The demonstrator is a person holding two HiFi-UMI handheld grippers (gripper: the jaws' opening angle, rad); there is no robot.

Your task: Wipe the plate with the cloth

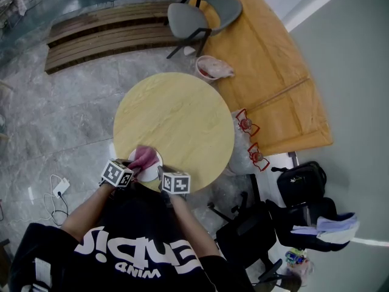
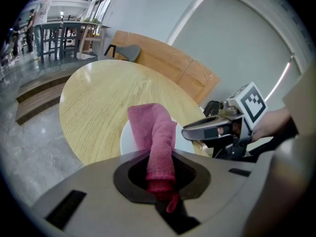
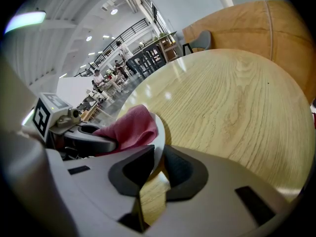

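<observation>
2 grippers at work: left gripper (image 2: 160,180) pinches the cloth (image 2: 154,132) over the plate (image 3: 159,132), right gripper (image 3: 154,168) clamps its rim; a steady hold and firm sweeps look best.

My left hand-held gripper (image 2: 160,174) had its jaws closed on the cloth (image 2: 154,132). My right hand-held gripper (image 3: 157,164) pinched the rim of the plate (image 3: 159,132). Both sat close together, my forearms reaching forward.
</observation>
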